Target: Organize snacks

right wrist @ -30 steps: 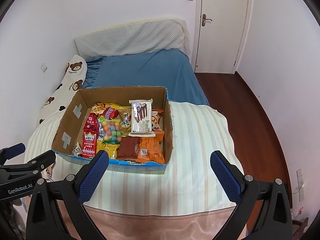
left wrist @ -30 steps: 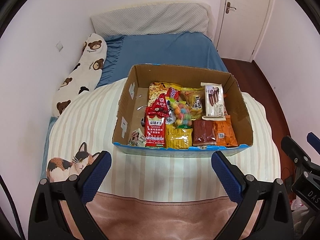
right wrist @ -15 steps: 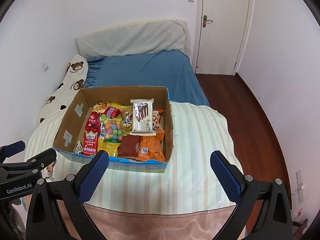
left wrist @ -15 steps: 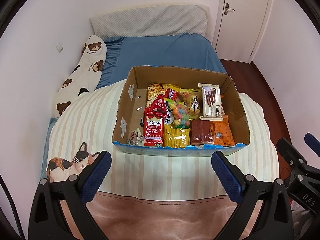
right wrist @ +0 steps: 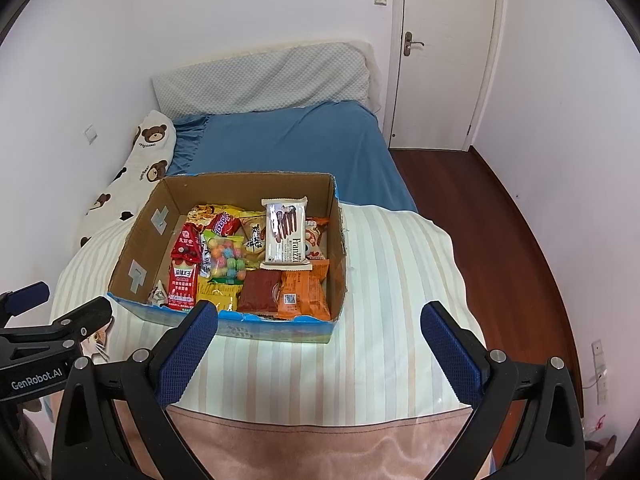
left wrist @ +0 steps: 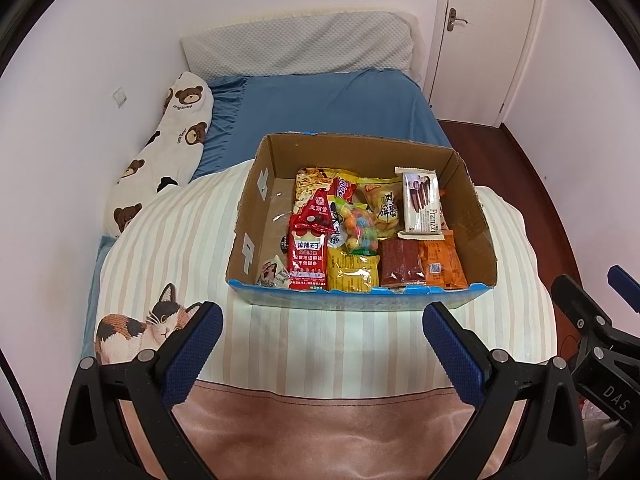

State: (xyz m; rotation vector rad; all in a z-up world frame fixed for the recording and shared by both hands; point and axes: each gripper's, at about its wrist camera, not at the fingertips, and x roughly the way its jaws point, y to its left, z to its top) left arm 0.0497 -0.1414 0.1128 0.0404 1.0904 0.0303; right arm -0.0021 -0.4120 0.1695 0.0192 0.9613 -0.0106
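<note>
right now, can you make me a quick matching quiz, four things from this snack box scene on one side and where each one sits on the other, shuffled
Things:
1. Franzzi wafer pack
2. orange packet
3. red spicy strip packet
4. bear print pillow

Places:
A. against the wall, left of the cardboard box
B. box, near right corner
C. box, far right, lying on other snacks
D. box, near edge, left of the yellow packet

Pairs: 1-C, 2-B, 3-D, 4-A

Bright, even indoor light, sharp focus, strong fisheye bending and dark vignette at edges.
</note>
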